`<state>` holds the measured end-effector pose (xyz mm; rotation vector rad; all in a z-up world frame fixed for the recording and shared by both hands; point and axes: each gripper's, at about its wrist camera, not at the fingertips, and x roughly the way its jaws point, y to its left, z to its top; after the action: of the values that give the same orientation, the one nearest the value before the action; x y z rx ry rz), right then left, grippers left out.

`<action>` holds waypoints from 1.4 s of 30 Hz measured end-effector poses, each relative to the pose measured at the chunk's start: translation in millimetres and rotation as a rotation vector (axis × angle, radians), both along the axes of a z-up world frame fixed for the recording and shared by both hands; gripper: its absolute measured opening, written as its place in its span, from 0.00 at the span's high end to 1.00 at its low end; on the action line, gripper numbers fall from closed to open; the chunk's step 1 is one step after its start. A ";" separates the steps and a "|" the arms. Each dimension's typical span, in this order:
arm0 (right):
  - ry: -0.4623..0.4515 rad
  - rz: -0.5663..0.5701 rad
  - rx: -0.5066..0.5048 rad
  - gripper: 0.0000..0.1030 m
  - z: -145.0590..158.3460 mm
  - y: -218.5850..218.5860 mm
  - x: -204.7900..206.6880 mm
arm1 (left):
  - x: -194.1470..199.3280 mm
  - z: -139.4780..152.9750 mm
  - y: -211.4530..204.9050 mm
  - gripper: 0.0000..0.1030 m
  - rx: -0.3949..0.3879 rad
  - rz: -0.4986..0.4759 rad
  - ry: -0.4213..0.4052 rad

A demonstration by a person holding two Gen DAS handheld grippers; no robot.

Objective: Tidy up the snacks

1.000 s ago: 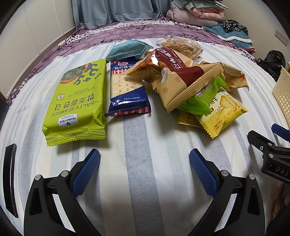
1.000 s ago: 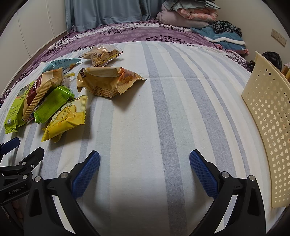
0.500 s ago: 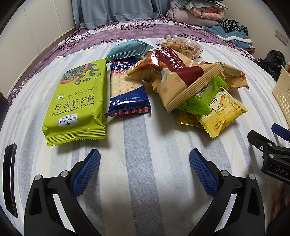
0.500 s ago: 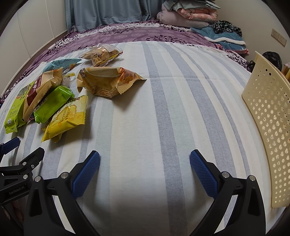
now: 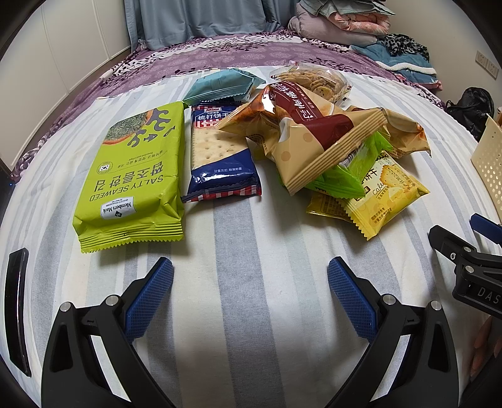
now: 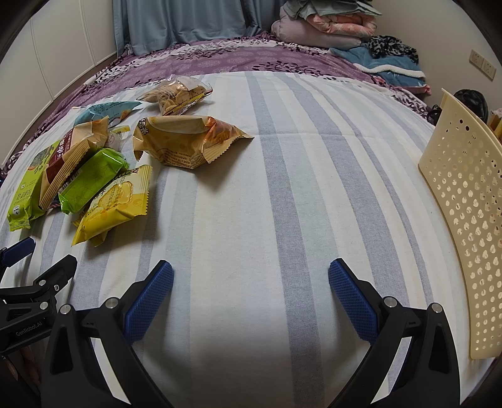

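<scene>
Several snack packs lie on a striped bed sheet. In the left wrist view: a green seaweed pack (image 5: 131,175), a blue cracker pack (image 5: 219,157), a brown-and-tan bag (image 5: 307,131) on a small green pack (image 5: 348,172), and a yellow cake pack (image 5: 382,191). My left gripper (image 5: 251,282) is open and empty, short of them. My right gripper (image 6: 251,282) is open and empty over bare sheet, with a tan bag (image 6: 188,141) ahead left and the yellow cake pack (image 6: 113,204) to the left.
A cream perforated basket (image 6: 464,219) stands at the right edge of the bed; it also shows in the left wrist view (image 5: 489,163). Folded blankets (image 6: 329,28) lie at the far end on a purple cover (image 6: 219,59). A clear cookie bag (image 6: 175,94) and a teal pack (image 5: 219,84) lie farther back.
</scene>
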<state>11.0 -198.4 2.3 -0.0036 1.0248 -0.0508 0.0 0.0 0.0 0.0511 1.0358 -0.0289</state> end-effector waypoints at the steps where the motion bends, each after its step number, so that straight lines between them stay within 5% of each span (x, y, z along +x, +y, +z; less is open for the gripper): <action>1: 0.000 0.000 -0.001 0.05 -0.1 0.0 -0.1 | 0.0 0.0 0.0 0.02 0.000 0.000 0.000; 23: -0.011 0.022 0.015 0.05 5.8 -0.9 -4.4 | 1.6 3.9 5.8 0.03 0.003 -0.009 0.010; 29: -0.030 0.025 0.094 0.05 15.3 -5.2 -3.7 | -1.3 11.0 22.5 0.03 -0.004 0.026 -0.003; 42: -0.130 0.236 0.181 0.05 55.6 41.5 14.2 | 0.1 40.1 73.4 0.03 -0.050 0.128 -0.071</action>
<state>25.2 -156.9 57.9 0.0430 0.8901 0.2544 0.1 73.4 40.1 -0.0597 0.9656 0.0628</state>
